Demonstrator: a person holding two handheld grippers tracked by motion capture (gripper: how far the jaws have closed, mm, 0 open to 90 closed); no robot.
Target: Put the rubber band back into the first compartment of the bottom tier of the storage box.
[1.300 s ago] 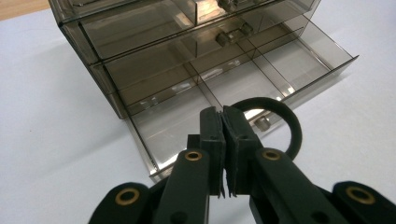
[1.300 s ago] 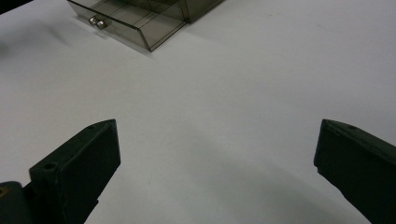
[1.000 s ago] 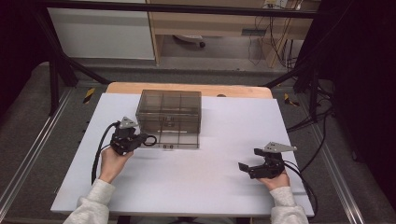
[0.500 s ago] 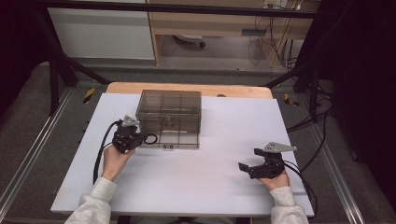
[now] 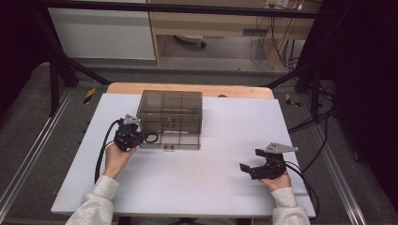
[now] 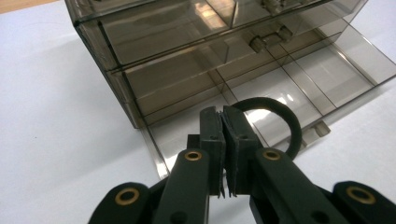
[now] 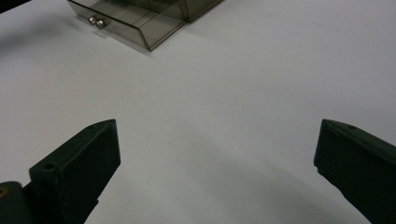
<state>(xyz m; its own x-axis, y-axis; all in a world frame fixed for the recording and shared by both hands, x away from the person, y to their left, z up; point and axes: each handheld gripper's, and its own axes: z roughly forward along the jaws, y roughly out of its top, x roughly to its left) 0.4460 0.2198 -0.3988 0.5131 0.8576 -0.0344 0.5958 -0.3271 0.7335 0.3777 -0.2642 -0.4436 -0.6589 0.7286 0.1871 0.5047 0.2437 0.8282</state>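
Left gripper [image 6: 227,154] moved slightly forward, jaws clenched on black ring [image 6: 280,116], now over open bottom drawer [image 6: 299,79] of smoky box [image 5: 171,110]; drop likely next. Right gripper [image 5: 259,167] unmoved, jaws spread, empty.

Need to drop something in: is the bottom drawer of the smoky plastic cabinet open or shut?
Open. The bottom drawer is pulled out in front of the cabinet, its divided floor exposed.

No legible txt, labels, brands or nos. anywhere — nothing readable on any obj.
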